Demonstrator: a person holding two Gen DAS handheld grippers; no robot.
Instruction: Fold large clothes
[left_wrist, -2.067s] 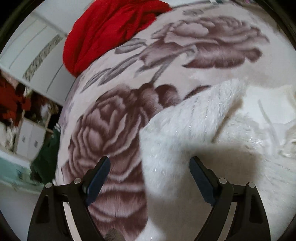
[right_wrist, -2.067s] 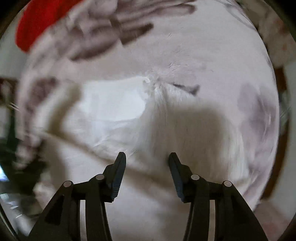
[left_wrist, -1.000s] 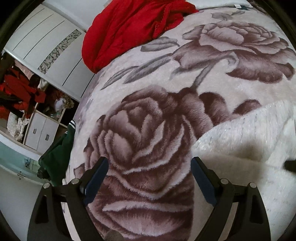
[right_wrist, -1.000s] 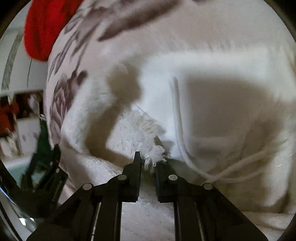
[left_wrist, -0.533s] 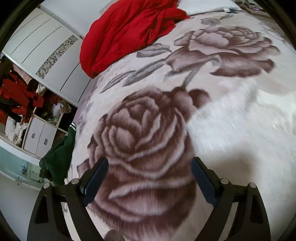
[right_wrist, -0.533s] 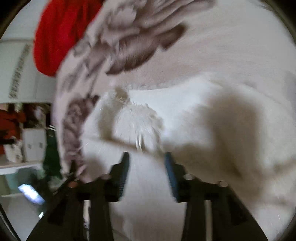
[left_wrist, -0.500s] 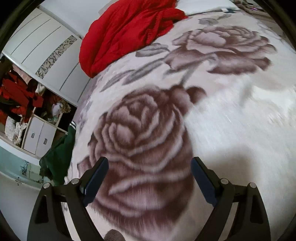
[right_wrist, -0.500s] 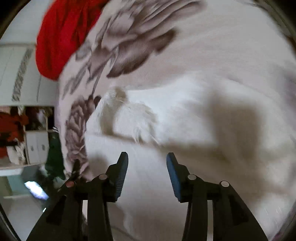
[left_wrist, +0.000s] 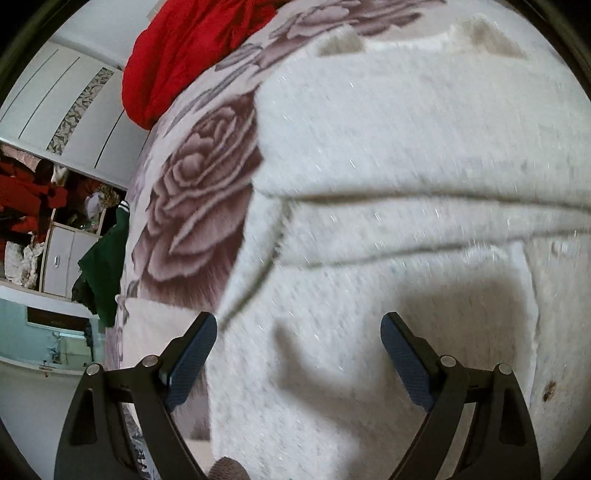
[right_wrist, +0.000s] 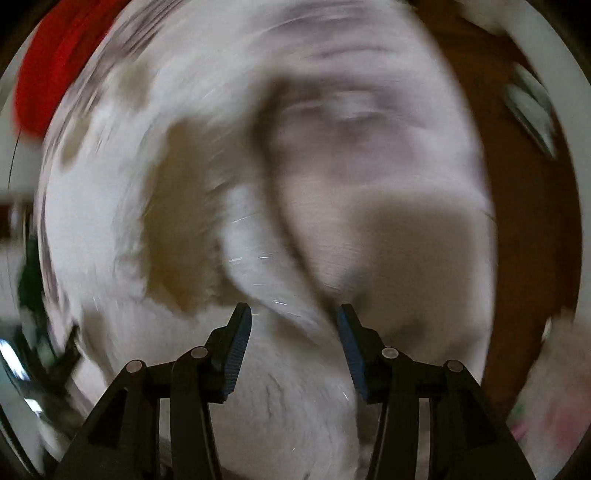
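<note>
A white fuzzy garment (left_wrist: 388, 177) lies spread on the rose-patterned blanket (left_wrist: 195, 199), with a folded layer across its middle. My left gripper (left_wrist: 299, 354) is open and empty, its fingers just above the garment's near part. In the right wrist view, heavily blurred, the same white garment (right_wrist: 258, 258) fills the lower middle. My right gripper (right_wrist: 293, 343) is open and empty over it.
A red garment (left_wrist: 192, 48) is heaped at the far end of the bed; it also shows in the right wrist view (right_wrist: 48, 77). A dark green garment (left_wrist: 103, 266) hangs off the left edge. White wardrobe doors (left_wrist: 62, 110) stand left. Brown floor (right_wrist: 528, 221) lies right of the bed.
My right gripper let go of the garment's fringed edge and opened, then swung quickly. My left gripper moved from over the rose pattern to over the white garment.
</note>
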